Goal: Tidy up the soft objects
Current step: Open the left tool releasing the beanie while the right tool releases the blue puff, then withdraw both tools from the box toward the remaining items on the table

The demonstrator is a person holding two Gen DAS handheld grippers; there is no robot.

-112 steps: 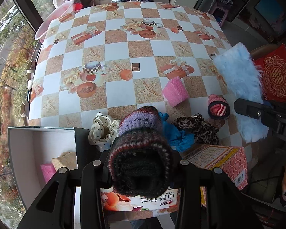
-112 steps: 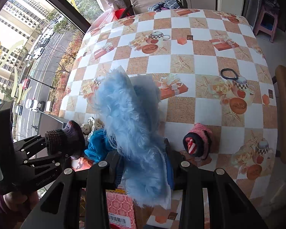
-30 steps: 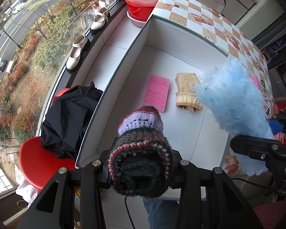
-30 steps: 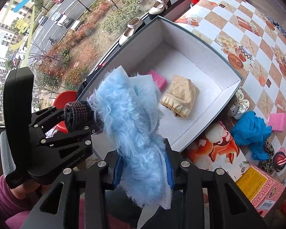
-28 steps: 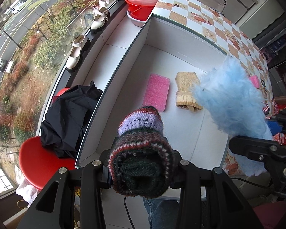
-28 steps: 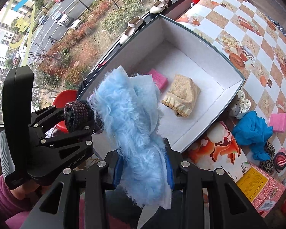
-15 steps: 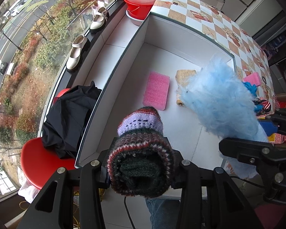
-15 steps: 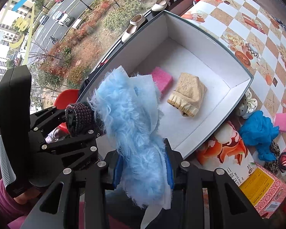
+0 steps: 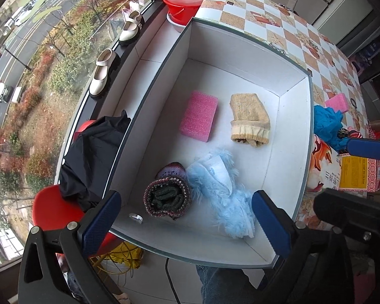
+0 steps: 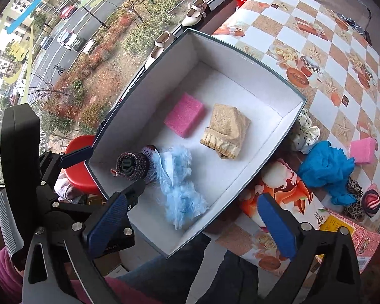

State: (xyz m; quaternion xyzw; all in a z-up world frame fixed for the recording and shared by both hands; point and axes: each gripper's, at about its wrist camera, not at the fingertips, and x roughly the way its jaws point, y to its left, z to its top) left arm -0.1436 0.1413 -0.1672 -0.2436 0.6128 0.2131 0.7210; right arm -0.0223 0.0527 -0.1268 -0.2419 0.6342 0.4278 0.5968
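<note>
Both the left hand-held gripper and right hand-held gripper now gape empty, having just dropped the knitted sock roll and blue fluffy cloth touching each other inside the white box, leaving more soft items beside the box on the table.

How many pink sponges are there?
2. One pink sponge lies inside the white box, beside the tan knit piece. The other pink sponge sits outside on the checkered table. More may be hidden.

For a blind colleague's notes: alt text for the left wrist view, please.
An open left gripper hovers over a white box holding a rolled knit sock, blue fluffy cloth, pink sponge and tan sock.
</note>
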